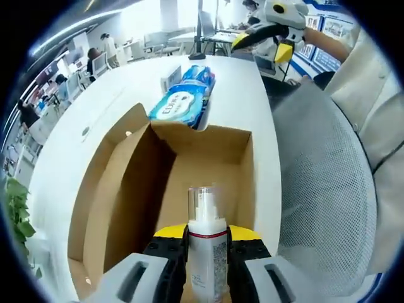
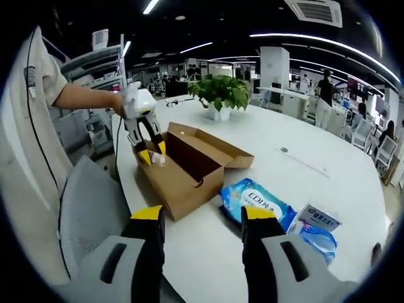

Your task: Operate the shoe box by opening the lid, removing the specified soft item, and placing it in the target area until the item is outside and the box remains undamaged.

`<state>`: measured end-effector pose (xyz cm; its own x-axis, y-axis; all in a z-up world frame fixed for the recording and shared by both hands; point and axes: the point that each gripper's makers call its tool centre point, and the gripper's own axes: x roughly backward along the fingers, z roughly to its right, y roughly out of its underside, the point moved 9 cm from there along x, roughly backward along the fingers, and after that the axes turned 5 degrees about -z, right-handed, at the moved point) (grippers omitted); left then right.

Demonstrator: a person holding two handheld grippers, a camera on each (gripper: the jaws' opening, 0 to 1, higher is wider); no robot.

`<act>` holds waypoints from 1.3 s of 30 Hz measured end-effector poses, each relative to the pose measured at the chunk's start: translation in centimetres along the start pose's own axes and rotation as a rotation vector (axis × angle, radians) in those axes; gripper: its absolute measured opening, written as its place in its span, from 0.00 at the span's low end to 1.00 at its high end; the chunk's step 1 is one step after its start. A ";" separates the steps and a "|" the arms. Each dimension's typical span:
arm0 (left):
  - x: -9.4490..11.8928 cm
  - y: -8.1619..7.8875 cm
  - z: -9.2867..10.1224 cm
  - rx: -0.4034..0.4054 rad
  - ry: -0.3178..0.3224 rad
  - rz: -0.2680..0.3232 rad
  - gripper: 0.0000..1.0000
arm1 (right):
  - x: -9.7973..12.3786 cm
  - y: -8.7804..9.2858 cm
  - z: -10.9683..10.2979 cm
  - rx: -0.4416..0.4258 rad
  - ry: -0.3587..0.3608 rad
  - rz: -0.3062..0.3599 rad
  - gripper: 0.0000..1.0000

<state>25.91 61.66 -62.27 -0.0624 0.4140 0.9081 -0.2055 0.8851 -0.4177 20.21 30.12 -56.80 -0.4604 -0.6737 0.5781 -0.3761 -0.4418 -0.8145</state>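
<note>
Bottle (image 1: 205,249): upright between the jaws of the left claw (image 1: 206,249), pinched at the body below its clear cap, above the open shoe box (image 1: 208,158); likely gripped low so the cap clears the jaws on the way out.
Left claw: clenched on the bottle; seen from the right gripper view at the near end of the box (image 2: 150,153), with the bottle (image 2: 156,158) tilted between the yellow tips.
Right claw (image 2: 203,218): released, jaws well apart with nothing between them, hovering over the tabletop edge short of the box; probably kept back to leave the left side room.
Shoe box: brown cardboard, lid already swung open and lying flat on the far side (image 2: 221,150); walls look uncrushed, interior otherwise bare as far as visible.
Soft item: blue wipes pack (image 2: 257,203) flat on the white tabletop (image 2: 303,170), just beside the box and outside it; in the left gripper view at the far end of the box (image 1: 183,104).
Other packs: second blue pack (image 2: 317,240) and small white box (image 2: 319,219) near the wipes, apart from the cardboard.
Plant: potted greenery (image 2: 219,95) on the tabletop beyond the box, well apart.
Chair: grey mesh backrest (image 1: 328,183) close against the tabletop edge, beside the person's sleeve.
Obstacles: box wall and open lid nearest the bottle's path; packs crowd the spot beside the box.
Background: office desks, other people, too distant to matter.
</note>
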 end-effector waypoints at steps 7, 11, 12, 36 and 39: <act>0.6 -1.7 1.0 -0.005 0.029 0.076 0.23 | -1.1 -0.6 -0.8 -0.039 -0.036 0.012 0.41; 0.8 -2.4 1.3 -0.003 0.041 0.107 0.23 | -1.8 -1.1 -1.3 -0.047 -0.053 0.026 0.38; 0.8 -2.6 1.4 -0.003 0.045 0.112 0.23 | -1.9 -1.2 -1.4 -0.051 -0.057 0.029 0.38; 1.2 -7.1 4.3 -0.152 0.074 0.269 0.23 | -4.9 -2.7 -3.9 -0.071 -0.127 0.060 0.30; 1.1 -7.5 4.6 -0.163 0.077 0.278 0.23 | -5.0 -2.8 -4.1 -0.064 -0.133 0.060 0.29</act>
<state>22.90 54.52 -57.98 -0.0188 0.6539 0.7564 -0.0320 0.7557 -0.6541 20.33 37.19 -57.19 -0.3743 -0.7725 0.5129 -0.4036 -0.3623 -0.8402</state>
